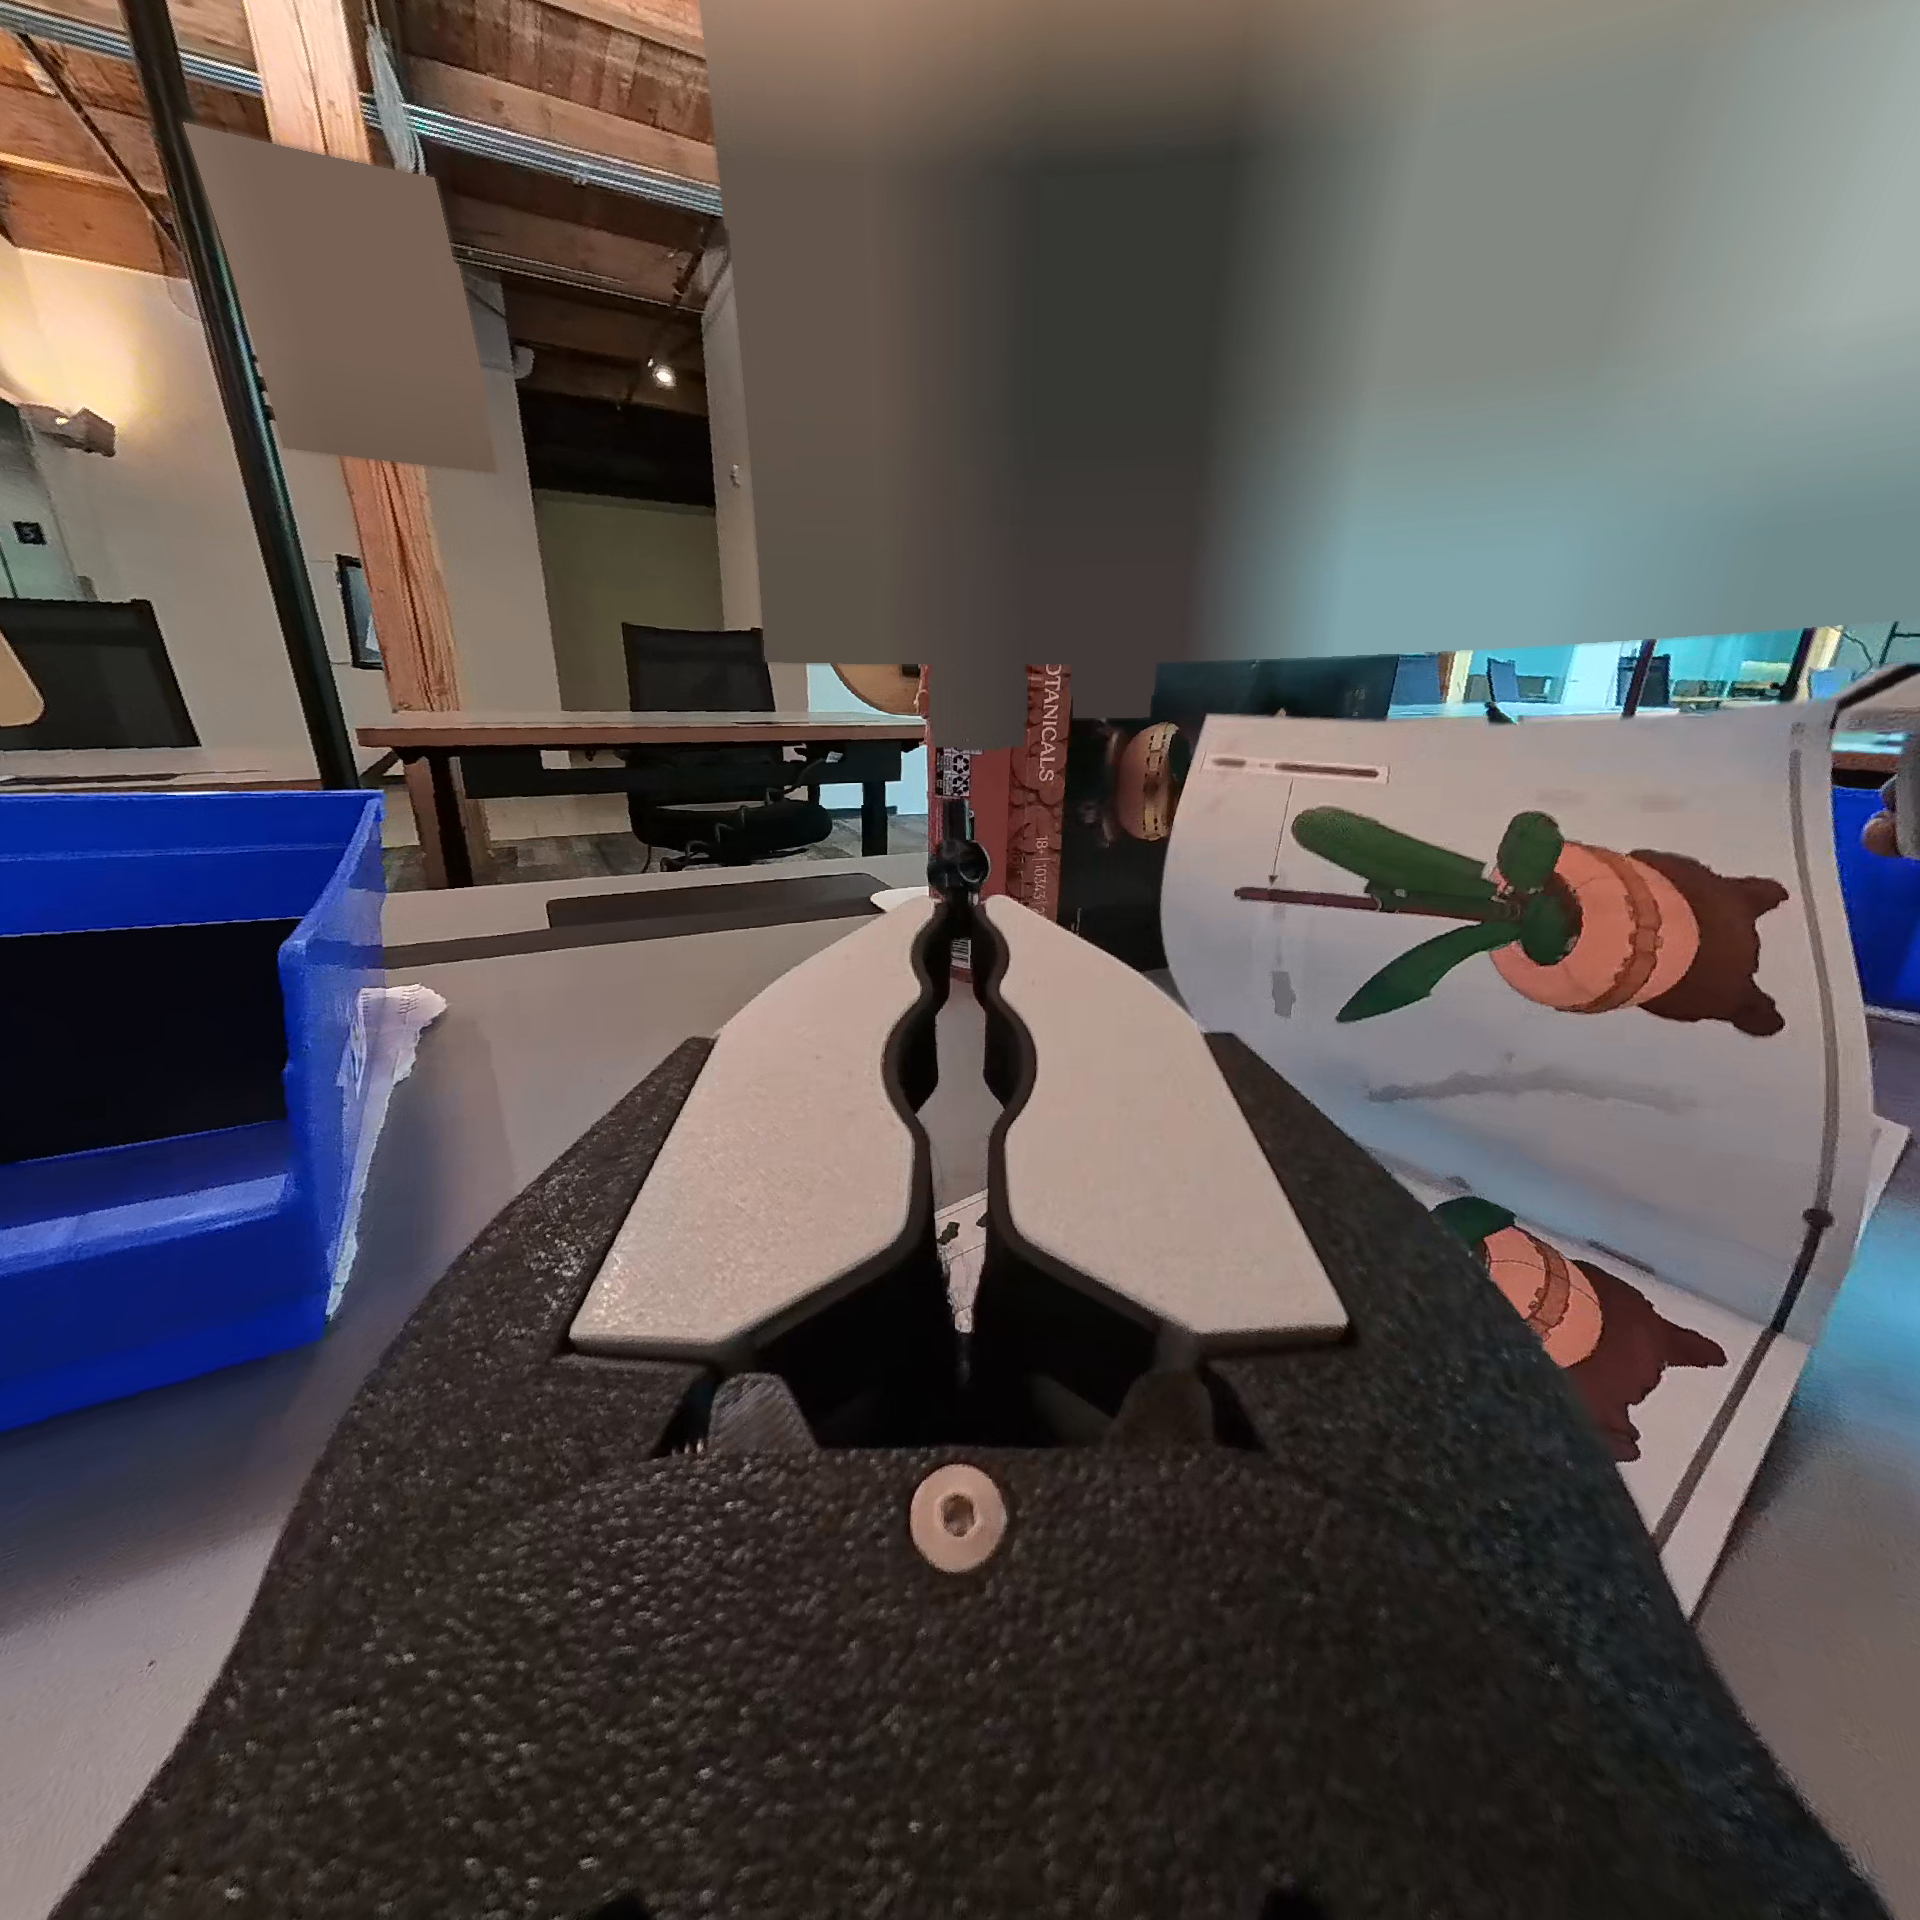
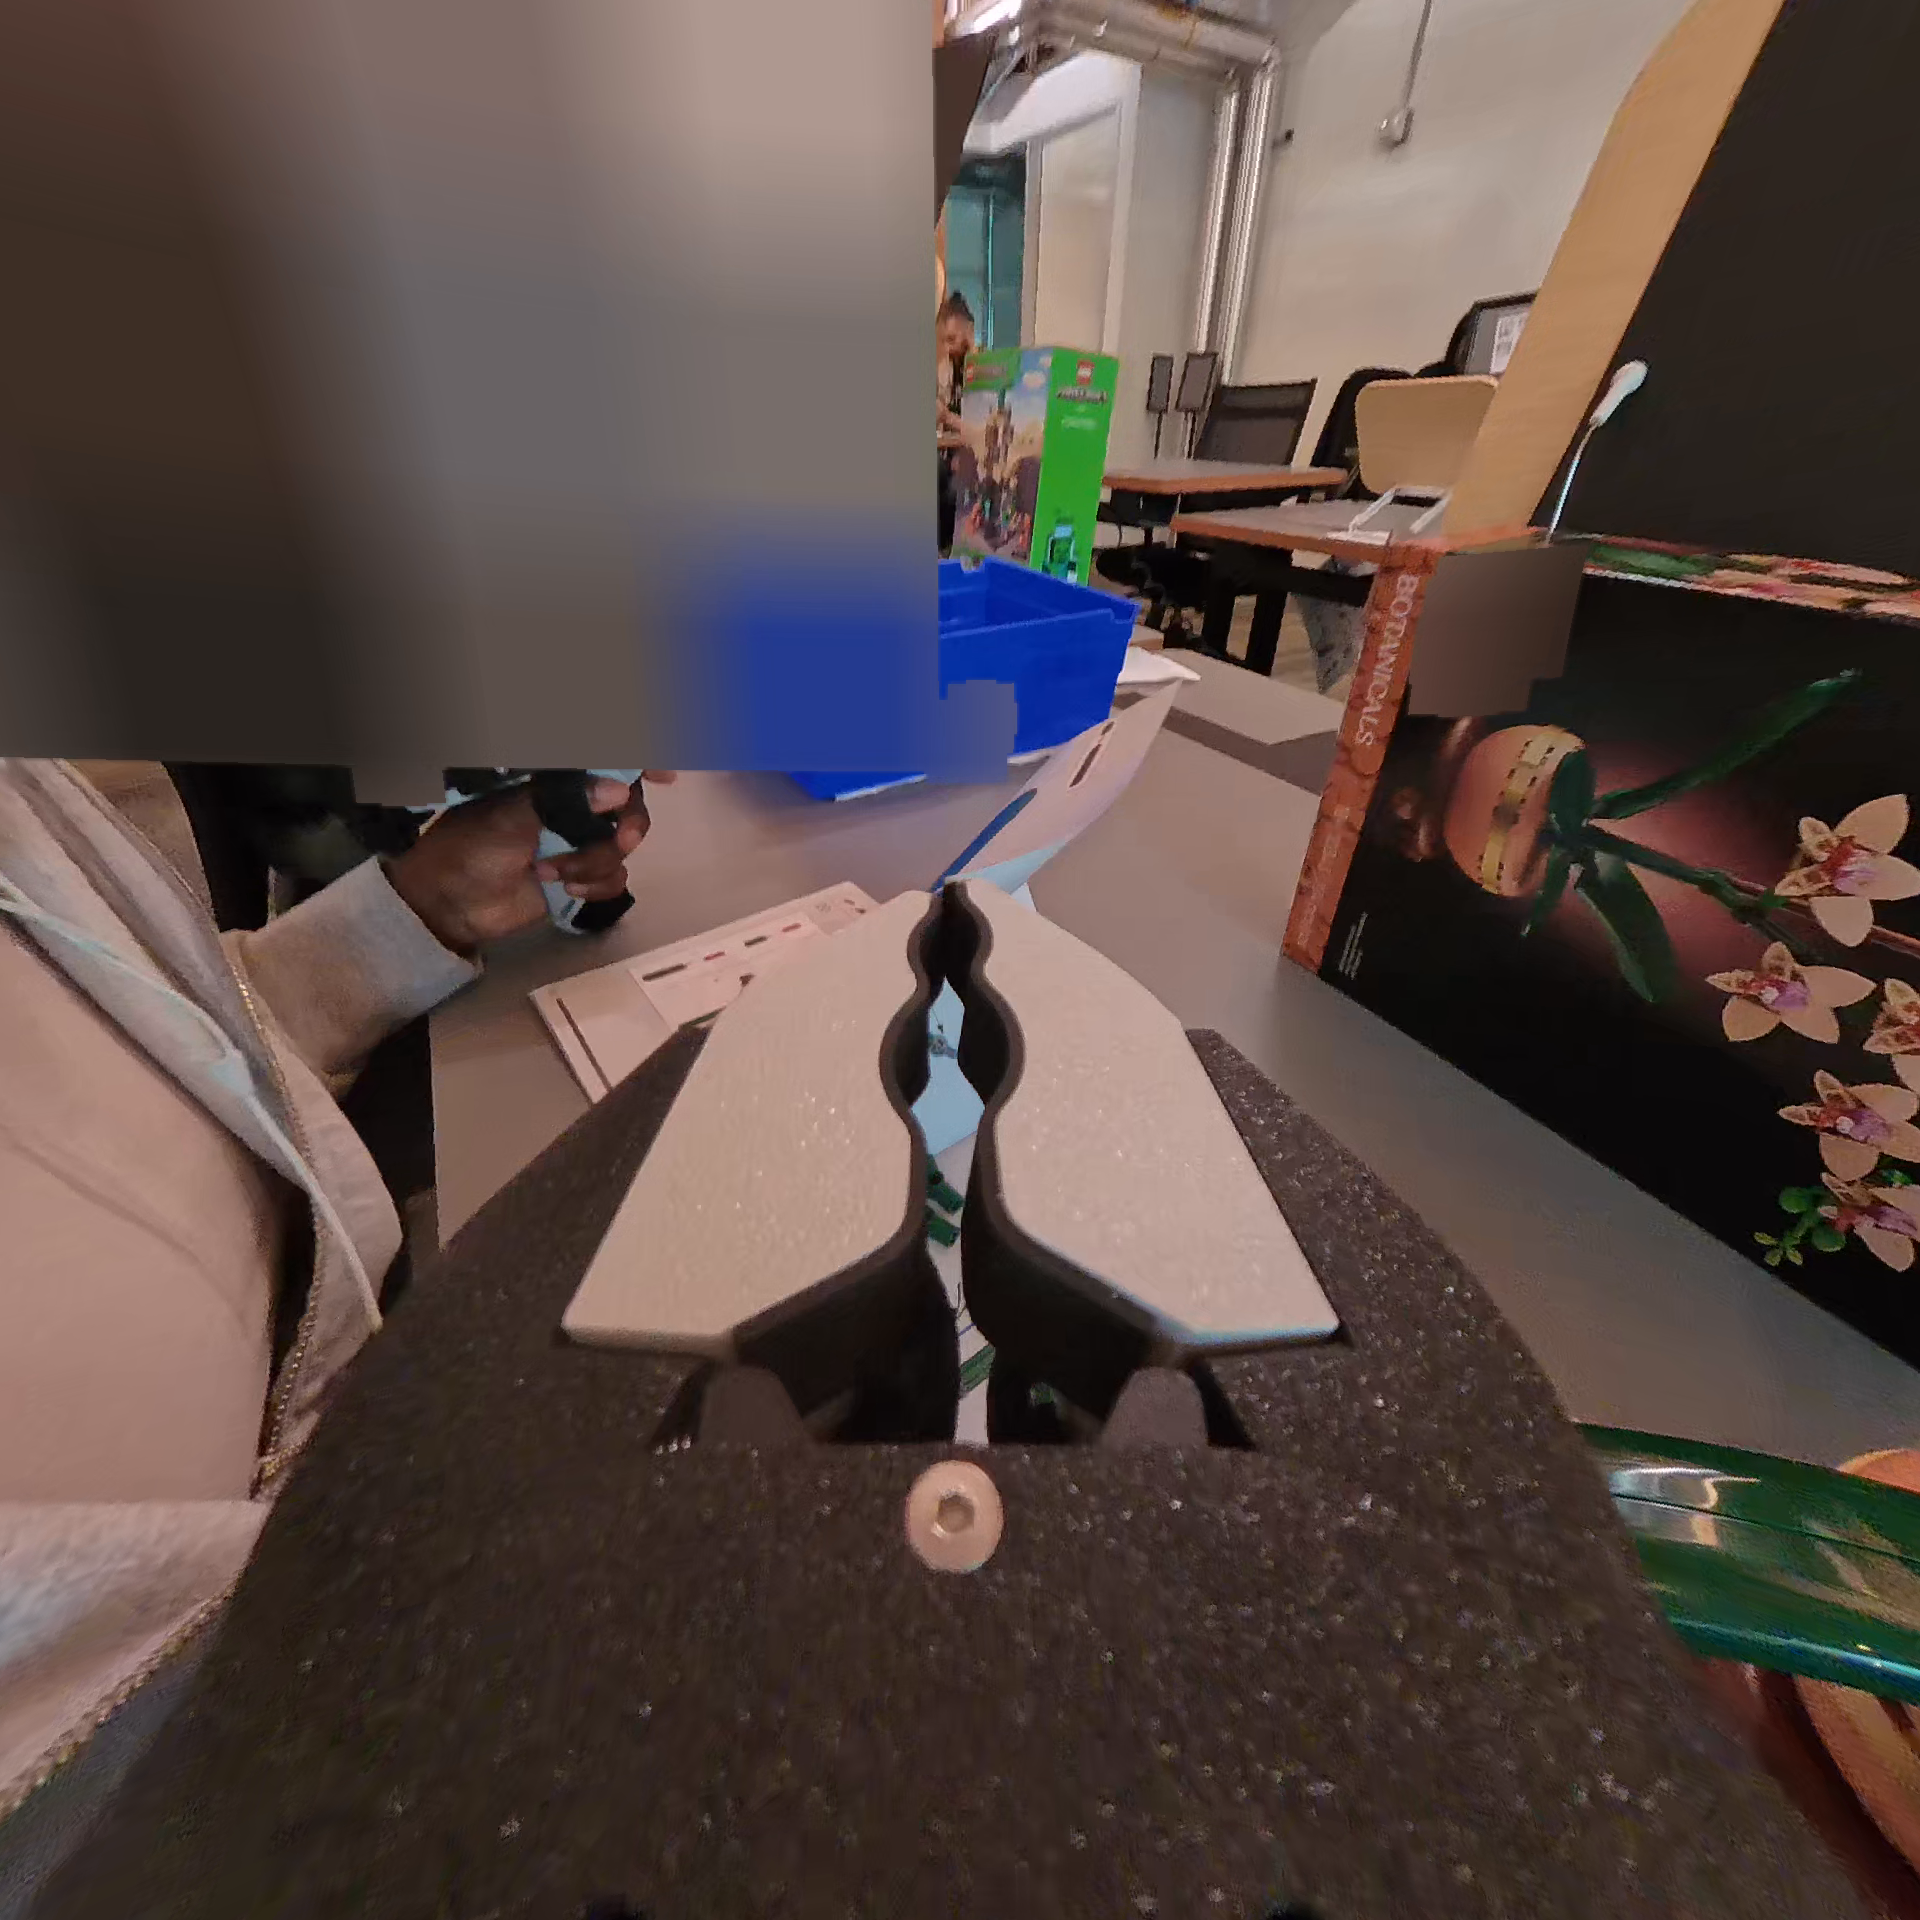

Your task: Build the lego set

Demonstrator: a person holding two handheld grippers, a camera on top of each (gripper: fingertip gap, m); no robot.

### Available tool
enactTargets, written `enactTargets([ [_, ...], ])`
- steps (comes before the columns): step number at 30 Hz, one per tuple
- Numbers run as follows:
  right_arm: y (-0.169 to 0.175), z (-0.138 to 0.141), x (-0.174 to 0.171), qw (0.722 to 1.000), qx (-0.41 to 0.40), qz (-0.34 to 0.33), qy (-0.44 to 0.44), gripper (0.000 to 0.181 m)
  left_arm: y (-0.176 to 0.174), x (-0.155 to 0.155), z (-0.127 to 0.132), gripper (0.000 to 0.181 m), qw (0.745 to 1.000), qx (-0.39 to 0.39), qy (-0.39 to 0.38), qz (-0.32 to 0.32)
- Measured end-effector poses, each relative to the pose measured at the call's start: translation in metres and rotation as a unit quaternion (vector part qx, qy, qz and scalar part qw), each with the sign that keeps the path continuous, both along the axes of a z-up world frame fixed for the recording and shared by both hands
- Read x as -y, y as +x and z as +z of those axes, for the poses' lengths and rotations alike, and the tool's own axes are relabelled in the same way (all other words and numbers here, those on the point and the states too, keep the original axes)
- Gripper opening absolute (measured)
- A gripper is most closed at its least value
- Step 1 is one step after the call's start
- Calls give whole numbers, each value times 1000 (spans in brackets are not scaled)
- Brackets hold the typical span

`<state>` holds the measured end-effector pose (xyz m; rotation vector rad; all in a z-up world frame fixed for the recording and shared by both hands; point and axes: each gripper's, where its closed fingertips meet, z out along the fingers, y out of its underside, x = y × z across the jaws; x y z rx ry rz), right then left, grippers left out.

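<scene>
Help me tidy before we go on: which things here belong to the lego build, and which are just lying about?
Belong: small black piece in left gripper; instruction booklet; orchid set box; green leaf piece.

Lying about: blue bin; green lego box; right gripper, holding nothing visible.

A small black lego piece with a rounded head stands upright, pinched at the left tongs' tips.

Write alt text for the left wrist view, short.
The left gripper has its fingers closed on a small black lego piece at the tips, held above a grey table. An open instruction booklet curls up at right, and a blue bin sits at left.
</scene>
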<state>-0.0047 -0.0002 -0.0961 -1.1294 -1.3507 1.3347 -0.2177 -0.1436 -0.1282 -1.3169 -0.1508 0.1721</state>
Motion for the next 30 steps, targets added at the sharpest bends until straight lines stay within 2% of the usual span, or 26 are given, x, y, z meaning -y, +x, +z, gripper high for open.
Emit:
enactTargets([
  [4,8,10,-5,1000,-26,4,-16,0,2,-1,0,2,1000,-5,-2,-2],
  [7,14,9,-6,1000,-30,4,2,0,2,-1,0,2,1000,-4,-1,-3],
  [17,41,-19,-21,999,-10,-54,-1,0,3,-2,0,2,1000,-12,-5,-2],
  [22,45,-26,-18,999,-5,-34,-24,0,3,-2,0,2,1000,-11,-3,-3],
  [30,42,-16,-8,998,-53,10,-36,0,4,-2,0,2,1000,-11,-3,-3],
])
